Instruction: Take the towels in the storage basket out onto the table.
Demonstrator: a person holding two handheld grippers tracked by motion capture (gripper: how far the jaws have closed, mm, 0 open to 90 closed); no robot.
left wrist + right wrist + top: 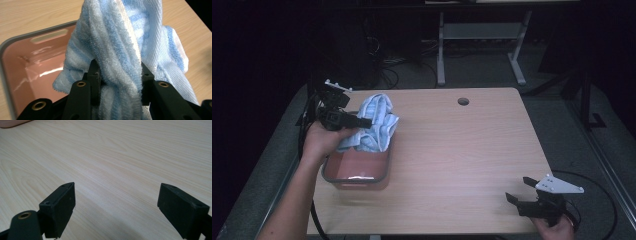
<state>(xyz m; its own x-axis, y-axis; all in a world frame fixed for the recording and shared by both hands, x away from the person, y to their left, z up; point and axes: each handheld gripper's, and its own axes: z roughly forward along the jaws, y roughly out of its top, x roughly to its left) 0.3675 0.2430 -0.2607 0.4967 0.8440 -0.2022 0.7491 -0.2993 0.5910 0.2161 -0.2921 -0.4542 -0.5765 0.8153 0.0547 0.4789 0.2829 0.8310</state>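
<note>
A light blue and white striped towel [374, 125] hangs bunched over the far end of a pink tub with a grey rim [330, 175] at the table's left. My left gripper [362, 121] is shut on the towel and holds it above the tub. In the left gripper view the towel [117, 52] is squeezed between both jaws, and the tub's pink floor [32, 65] lies below at the left. My right gripper [518, 190] rests low at the table's near right corner, open, with bare wood between its jaws [116, 205].
The wooden table [462, 150] has a round cable hole [463, 101] near its far edge. Black cables trail off the table's left side. A desk frame [482, 35] stands on the floor beyond the table.
</note>
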